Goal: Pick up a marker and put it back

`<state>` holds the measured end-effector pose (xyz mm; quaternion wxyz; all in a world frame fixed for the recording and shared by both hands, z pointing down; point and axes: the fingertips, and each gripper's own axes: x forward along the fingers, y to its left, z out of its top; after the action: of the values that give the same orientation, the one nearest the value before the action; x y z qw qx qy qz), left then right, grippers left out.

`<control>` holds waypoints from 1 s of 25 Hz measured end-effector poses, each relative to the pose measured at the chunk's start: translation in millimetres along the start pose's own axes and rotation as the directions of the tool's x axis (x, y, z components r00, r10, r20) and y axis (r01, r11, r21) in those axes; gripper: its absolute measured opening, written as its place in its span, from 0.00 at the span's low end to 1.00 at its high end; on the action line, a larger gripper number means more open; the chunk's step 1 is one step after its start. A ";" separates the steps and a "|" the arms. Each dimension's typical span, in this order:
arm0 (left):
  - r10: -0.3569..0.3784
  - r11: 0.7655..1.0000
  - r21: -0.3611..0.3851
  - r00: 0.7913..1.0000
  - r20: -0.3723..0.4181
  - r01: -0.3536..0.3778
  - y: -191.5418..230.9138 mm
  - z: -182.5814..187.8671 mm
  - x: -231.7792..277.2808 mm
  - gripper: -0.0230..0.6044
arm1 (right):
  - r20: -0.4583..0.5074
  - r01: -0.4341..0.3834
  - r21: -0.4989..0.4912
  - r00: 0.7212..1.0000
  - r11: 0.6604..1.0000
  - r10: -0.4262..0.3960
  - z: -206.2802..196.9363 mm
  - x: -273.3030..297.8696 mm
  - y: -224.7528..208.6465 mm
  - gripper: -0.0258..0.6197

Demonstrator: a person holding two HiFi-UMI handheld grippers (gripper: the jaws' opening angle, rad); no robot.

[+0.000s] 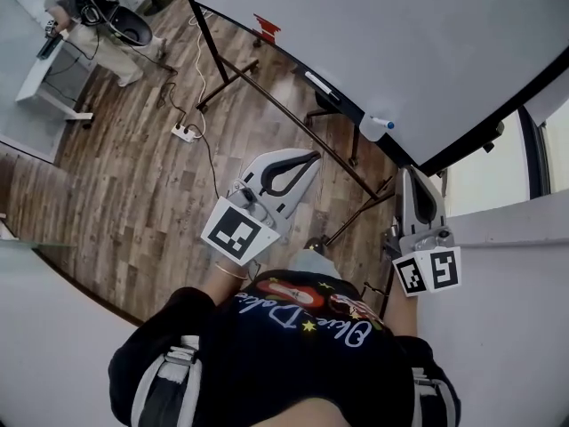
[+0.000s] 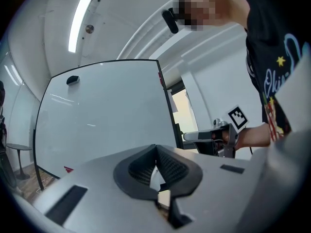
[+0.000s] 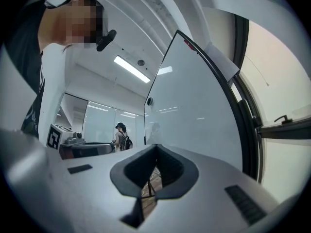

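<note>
marker [image 1: 318,84] well beyond left claw [image 1: 312,157]

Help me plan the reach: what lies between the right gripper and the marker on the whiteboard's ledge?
In the head view, a white bottle with a blue cap sits on that ledge, between the right gripper and the marker.
</note>
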<state>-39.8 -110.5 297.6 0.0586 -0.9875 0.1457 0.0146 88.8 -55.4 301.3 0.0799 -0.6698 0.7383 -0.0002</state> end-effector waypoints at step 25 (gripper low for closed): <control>-0.091 0.995 0.041 0.996 -0.028 0.092 19.8 -17.0 93.0 0.04 | -0.098 0.016 -0.017 0.995 1.000 -0.017 -44.0 48.1 -60.6 0.07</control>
<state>43.6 -158.0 308.0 0.0783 -0.9917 0.1015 -0.0039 139.2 -113.9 345.6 0.0383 -0.6756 0.7358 -0.0278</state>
